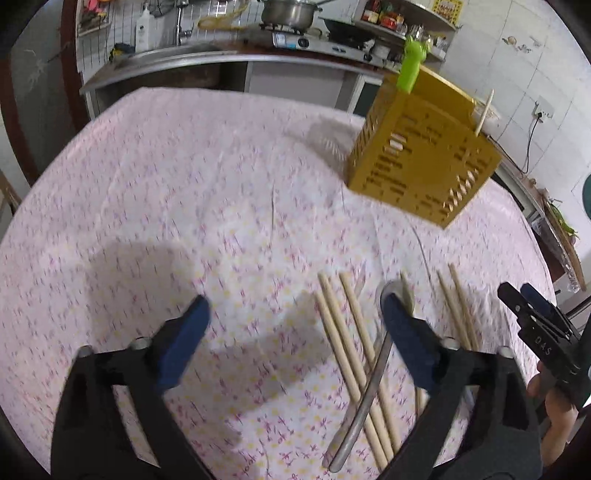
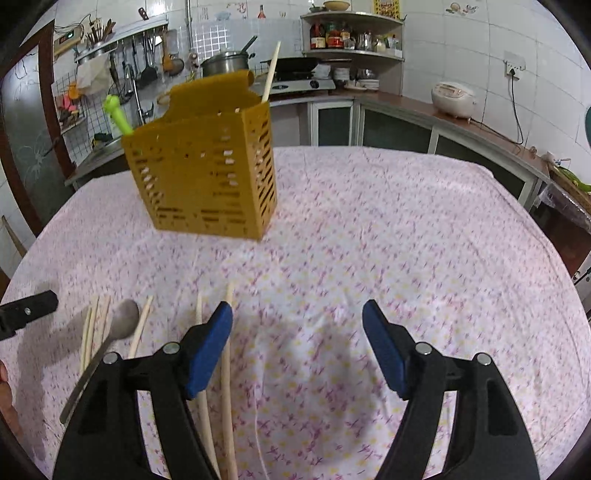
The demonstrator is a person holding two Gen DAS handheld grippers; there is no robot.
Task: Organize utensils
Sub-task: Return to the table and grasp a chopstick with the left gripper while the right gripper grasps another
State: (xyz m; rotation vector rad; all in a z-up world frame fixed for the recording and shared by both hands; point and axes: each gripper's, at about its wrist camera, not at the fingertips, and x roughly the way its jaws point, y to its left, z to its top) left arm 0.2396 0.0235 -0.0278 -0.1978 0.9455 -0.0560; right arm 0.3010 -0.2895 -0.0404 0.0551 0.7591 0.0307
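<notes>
A yellow slotted utensil holder (image 1: 417, 155) (image 2: 207, 170) stands on the floral tablecloth (image 1: 184, 184). A green-handled utensil (image 1: 408, 70) (image 2: 116, 110) and one chopstick (image 1: 484, 110) (image 2: 271, 70) stick out of it. Several wooden chopsticks (image 1: 334, 332) (image 2: 88, 332) and a metal spoon (image 1: 369, 376) (image 2: 123, 323) lie loose on the cloth. My left gripper (image 1: 295, 299) hangs open above them, its right finger over the spoon's bowl. My right gripper (image 2: 297, 310) is open too; two chopsticks (image 2: 226, 373) run under its left finger. Neither gripper holds anything.
A kitchen counter (image 2: 461, 125) with a stove, pots (image 1: 288, 14) and a rice cooker (image 2: 452, 98) runs behind the table. A person's hand (image 1: 554, 406) carries the right gripper at the left wrist view's right edge. Bare cloth (image 2: 424, 240) spreads right of the holder.
</notes>
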